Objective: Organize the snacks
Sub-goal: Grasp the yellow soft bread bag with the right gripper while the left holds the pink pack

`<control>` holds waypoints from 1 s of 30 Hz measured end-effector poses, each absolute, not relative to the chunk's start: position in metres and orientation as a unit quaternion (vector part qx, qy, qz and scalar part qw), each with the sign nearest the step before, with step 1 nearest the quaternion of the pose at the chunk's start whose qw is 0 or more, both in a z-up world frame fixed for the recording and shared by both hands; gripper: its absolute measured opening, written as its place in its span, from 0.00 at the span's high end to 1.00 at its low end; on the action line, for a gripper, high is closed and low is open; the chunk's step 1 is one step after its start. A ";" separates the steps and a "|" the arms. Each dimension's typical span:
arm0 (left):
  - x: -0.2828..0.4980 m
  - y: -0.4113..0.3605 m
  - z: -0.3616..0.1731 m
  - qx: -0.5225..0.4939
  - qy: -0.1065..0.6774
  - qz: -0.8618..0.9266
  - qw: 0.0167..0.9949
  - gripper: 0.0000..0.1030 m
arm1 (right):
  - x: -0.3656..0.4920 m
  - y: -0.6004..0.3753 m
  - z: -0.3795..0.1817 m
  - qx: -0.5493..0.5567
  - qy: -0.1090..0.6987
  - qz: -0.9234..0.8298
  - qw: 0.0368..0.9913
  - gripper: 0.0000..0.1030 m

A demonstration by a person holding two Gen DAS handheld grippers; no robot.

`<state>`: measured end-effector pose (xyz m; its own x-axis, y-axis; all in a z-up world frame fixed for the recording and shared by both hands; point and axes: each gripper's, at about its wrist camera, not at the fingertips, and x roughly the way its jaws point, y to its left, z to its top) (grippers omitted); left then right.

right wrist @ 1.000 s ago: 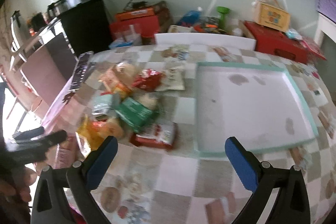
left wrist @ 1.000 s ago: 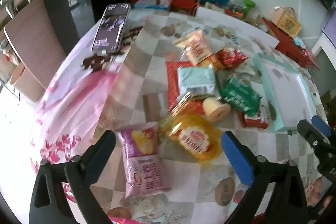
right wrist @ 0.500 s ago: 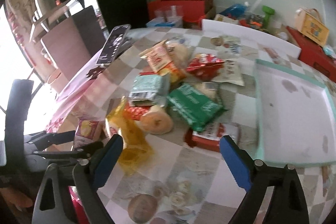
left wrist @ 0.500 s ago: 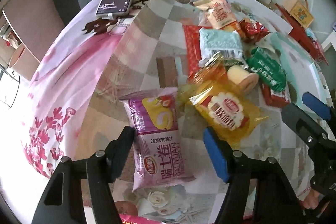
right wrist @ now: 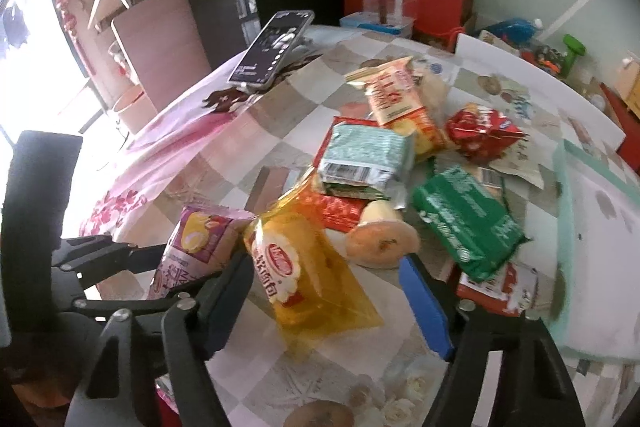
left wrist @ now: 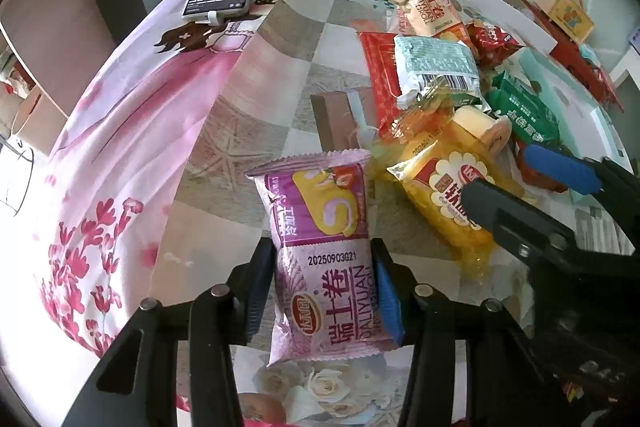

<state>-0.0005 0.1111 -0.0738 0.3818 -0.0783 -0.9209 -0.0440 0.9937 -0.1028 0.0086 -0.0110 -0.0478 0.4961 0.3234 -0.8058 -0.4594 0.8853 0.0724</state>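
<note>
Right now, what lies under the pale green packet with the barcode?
Under the pale green packet lies a flat red packet; its far edge and lower part show. The middle is covered.

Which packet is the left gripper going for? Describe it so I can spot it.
On the checkered table, look at the near end of the snack pile. The left gripper is closing on the purple swiss-roll packet, which lies beside the yellow packet. It is the only purple wrapper.
</note>
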 end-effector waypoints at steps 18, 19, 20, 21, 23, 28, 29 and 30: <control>-0.007 0.105 -0.083 -0.012 0.541 -0.005 0.841 0.53 | 0.025 0.016 -0.076 -0.095 0.482 0.245 0.836 0.38; -0.008 0.105 -0.081 -0.011 0.540 -0.004 0.841 0.53 | 0.025 0.015 -0.077 -0.093 0.483 0.244 0.836 0.39; -0.009 0.104 -0.081 -0.010 0.540 -0.004 0.842 0.53 | 0.026 0.014 -0.078 -0.091 0.485 0.242 0.836 0.41; -0.008 0.104 -0.081 -0.010 0.540 -0.003 0.842 0.53 | 0.026 0.012 -0.079 -0.088 0.486 0.240 0.836 0.44; -0.009 0.103 -0.081 -0.007 0.539 -0.002 0.842 0.53 | 0.027 0.009 -0.081 -0.081 0.489 0.236 0.836 0.48; -0.009 0.101 -0.083 -0.005 0.536 0.001 0.844 0.53 | 0.023 -0.002 -0.083 -0.053 0.488 0.236 0.839 0.50; -0.008 0.100 -0.083 -0.005 0.535 0.002 0.845 0.54 | 0.022 -0.004 -0.082 -0.049 0.489 0.236 0.839 0.51; -0.008 0.099 -0.084 -0.005 0.534 0.001 0.845 0.56 | 0.021 -0.006 -0.082 -0.042 0.488 0.237 0.839 0.51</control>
<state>-0.0083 0.0992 -0.0836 0.4287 -0.0034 -0.9034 -0.0079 0.9999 -0.0075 0.0210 -0.0063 -0.0820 0.4106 0.3572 -0.8390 -0.4387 0.8840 0.1617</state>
